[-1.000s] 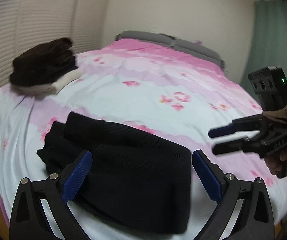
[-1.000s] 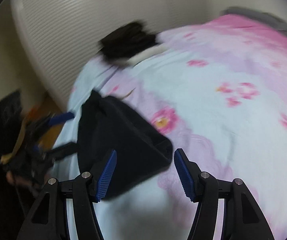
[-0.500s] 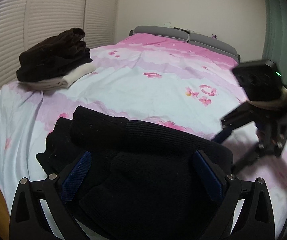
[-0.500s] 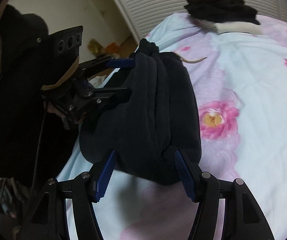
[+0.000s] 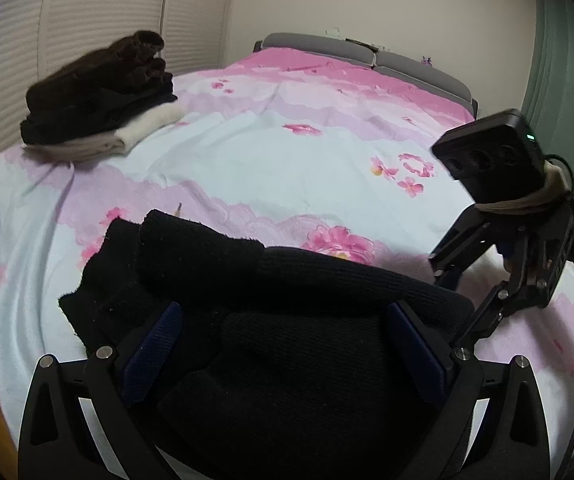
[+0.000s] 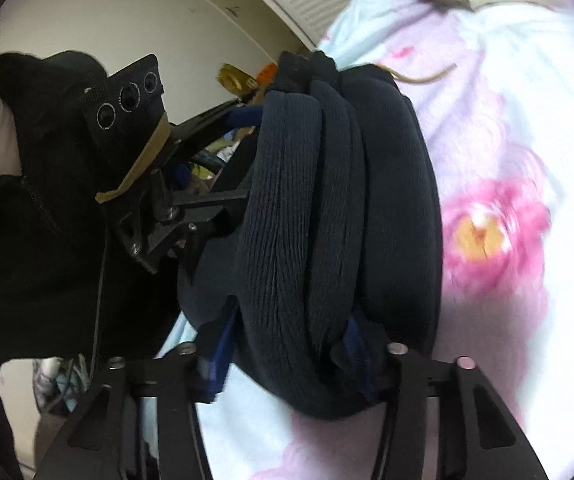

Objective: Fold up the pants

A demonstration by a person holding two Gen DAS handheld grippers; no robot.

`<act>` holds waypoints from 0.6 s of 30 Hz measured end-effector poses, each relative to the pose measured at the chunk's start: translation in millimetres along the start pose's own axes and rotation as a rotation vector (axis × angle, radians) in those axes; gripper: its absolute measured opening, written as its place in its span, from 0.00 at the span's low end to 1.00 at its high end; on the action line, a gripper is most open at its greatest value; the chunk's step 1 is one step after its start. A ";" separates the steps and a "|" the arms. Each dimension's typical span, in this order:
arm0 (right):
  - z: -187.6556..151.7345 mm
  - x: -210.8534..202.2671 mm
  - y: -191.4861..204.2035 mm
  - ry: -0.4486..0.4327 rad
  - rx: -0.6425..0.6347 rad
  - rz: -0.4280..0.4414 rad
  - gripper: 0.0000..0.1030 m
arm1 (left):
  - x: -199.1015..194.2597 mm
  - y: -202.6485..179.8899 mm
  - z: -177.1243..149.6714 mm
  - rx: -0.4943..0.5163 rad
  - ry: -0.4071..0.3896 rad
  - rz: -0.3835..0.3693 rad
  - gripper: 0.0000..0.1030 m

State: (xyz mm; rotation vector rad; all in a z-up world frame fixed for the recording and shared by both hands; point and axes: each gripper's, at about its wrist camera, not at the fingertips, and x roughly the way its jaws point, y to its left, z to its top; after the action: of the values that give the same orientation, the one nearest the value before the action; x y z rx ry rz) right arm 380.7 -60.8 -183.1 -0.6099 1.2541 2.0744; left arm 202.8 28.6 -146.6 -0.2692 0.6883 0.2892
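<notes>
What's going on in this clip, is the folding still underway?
A person with two handheld grippers is working on dark folded pants on a floral bedsheet. The pants are already a thick bundle. The right gripper has its jaws around one end of it; whether they are clamped is unclear. The left gripper sits open over the opposite side. A stack of other folded clothes rests near the bed's far corner.

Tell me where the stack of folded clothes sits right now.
In the left wrist view, the stack of folded clothes sits on the bed at far left, by the slatted wall, beyond the black pants.
</notes>
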 end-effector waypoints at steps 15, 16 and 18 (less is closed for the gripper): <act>-19.8 -4.9 26.5 -0.062 0.093 -0.297 0.37 | 10.5 0.2 3.9 0.068 0.043 -0.015 1.00; -23.0 -9.5 36.3 -0.090 0.106 -0.355 0.39 | 8.1 1.4 4.4 0.073 0.038 -0.022 1.00; -28.6 -13.1 55.0 -0.139 0.137 -0.491 0.54 | 1.1 7.4 6.9 0.071 0.024 -0.006 1.00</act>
State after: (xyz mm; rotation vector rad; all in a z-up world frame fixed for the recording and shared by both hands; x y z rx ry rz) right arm 352.1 -109.2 -153.7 -0.6250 1.0324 1.5837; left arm 205.0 38.0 -143.4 -0.2069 0.7199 0.2554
